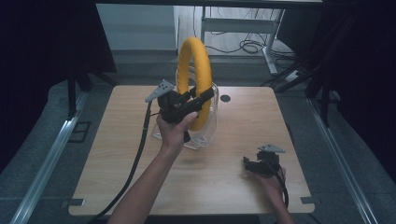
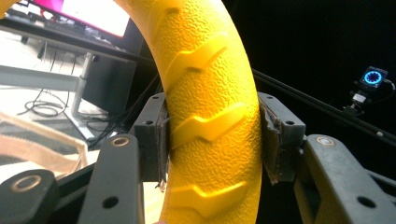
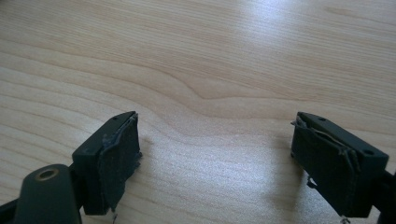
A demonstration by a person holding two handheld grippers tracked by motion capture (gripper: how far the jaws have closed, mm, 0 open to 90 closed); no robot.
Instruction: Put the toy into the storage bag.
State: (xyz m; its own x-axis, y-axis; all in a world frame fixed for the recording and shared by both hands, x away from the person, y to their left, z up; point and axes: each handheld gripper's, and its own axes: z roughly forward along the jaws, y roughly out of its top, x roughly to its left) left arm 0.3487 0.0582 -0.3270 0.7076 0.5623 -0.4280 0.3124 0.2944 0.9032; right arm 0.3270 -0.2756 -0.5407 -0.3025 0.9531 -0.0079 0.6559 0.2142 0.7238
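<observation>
Left gripper (image 1: 198, 100) clenching the yellow ring (image 1: 197, 65) upright, ring hiding the clear stand (image 1: 208, 133), right gripper (image 1: 254, 164) fingers released, hovering over the worktop (image 1: 224, 177)

the yellow ring (image 1: 196, 79) hides much of the clear stand (image 1: 208, 130) behind it. the ring's top and bottom are cut off in the left gripper view.

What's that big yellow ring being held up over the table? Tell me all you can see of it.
The big yellow ring looks like rubbery plastic, with a pebbled skin and raised zigzag treads. It stands upright on edge, turned so it looks narrow from above, near the far middle of the light wooden table. The left gripper is shut on its lower right side, one black jaw on each flank. Its bottom sits at a clear plastic stand; whether it rests on it is unclear.
</observation>
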